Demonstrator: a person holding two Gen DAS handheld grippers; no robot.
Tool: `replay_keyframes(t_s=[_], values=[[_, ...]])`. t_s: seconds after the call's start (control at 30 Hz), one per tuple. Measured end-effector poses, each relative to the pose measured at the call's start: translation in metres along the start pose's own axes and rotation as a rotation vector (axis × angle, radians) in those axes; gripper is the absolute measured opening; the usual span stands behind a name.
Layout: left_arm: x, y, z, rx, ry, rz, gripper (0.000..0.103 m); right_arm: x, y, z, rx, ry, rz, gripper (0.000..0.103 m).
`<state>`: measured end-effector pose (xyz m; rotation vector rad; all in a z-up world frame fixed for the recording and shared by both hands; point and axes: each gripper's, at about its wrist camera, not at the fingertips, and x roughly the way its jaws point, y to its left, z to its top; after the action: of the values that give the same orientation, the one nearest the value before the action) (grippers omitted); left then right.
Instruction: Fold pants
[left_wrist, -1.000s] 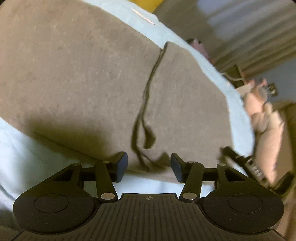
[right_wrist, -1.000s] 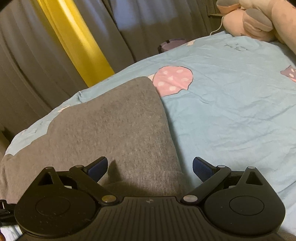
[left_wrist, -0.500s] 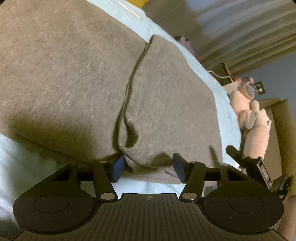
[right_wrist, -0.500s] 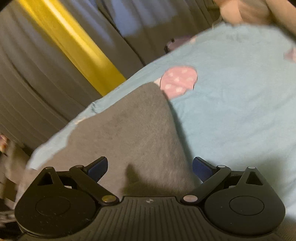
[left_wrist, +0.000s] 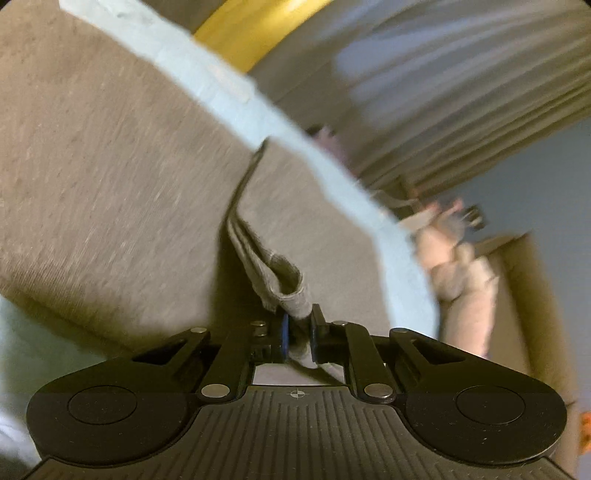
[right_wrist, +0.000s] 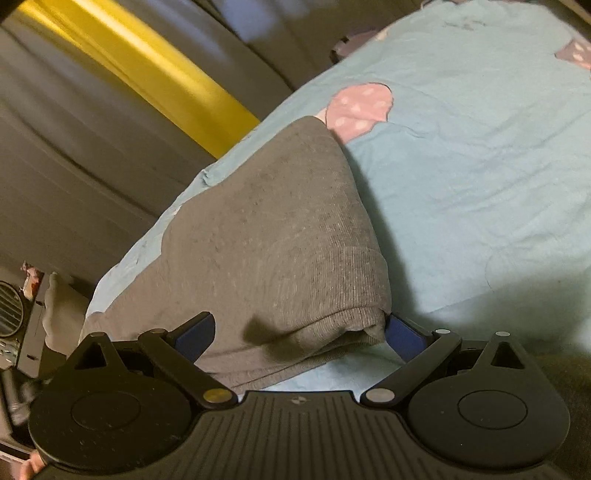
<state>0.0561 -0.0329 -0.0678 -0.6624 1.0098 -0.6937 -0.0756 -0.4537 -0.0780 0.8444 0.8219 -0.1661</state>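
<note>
One pair of grey knit pants (left_wrist: 110, 177) lies spread on one bed, over a light blue bedsheet (right_wrist: 480, 155) printed with pink dotted patches; two such patches show in the right wrist view, a whole one (right_wrist: 358, 107) just beyond the far corner of the pants and part of another at the right edge. In the left wrist view the left claw (left_wrist: 297, 334) is clenched on a small raised fold of the pants' near hem (left_wrist: 291, 291), the cloth pinched between its two blue-faced fingers and pulled up into a loop above the bed. From that pinch a dark seam runs away toward the far edge of the fabric, with grey cloth on both sides of it. In the right wrist view the right claw (right_wrist: 299, 334) is released, its two fingers spread wide to either side of a ribbed cuff end (right_wrist: 332, 325) of the pants; the right finger sits just beside the corner of the cuff, and I cannot tell whether it touches. Beyond the bed hang grey pleated curtains (right_wrist: 74, 147) with one yellow strip (right_wrist: 155, 74) among them. At the right of the left wrist view one pale pink plush toy (left_wrist: 454, 266) appears, blurred. No containers show in either view.
</note>
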Motion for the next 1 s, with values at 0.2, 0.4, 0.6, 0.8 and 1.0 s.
replay_keyframes(t_s=[0.2,0.4,0.6,0.8,1.0], values=[[0.005,-0.011,-0.004,0.065,0.026,0.275,0.021,-0.011,0.008,0.000,-0.086,-0.103,-0.097,0.099],[0.001,-0.029,-0.009,0.168,-0.076,0.300,0.047,0.002,0.018,-0.003,-0.180,-0.083,-0.171,0.099],[0.003,-0.043,-0.014,0.229,-0.105,0.282,0.064,0.018,0.034,-0.009,-0.306,-0.053,-0.239,0.099],[0.033,-0.053,-0.020,0.368,0.024,0.364,0.068,0.028,0.043,-0.016,-0.376,-0.035,-0.286,0.099],[0.048,-0.047,-0.024,0.383,0.118,0.430,0.073,0.037,0.044,-0.014,-0.381,-0.017,-0.331,0.099]])
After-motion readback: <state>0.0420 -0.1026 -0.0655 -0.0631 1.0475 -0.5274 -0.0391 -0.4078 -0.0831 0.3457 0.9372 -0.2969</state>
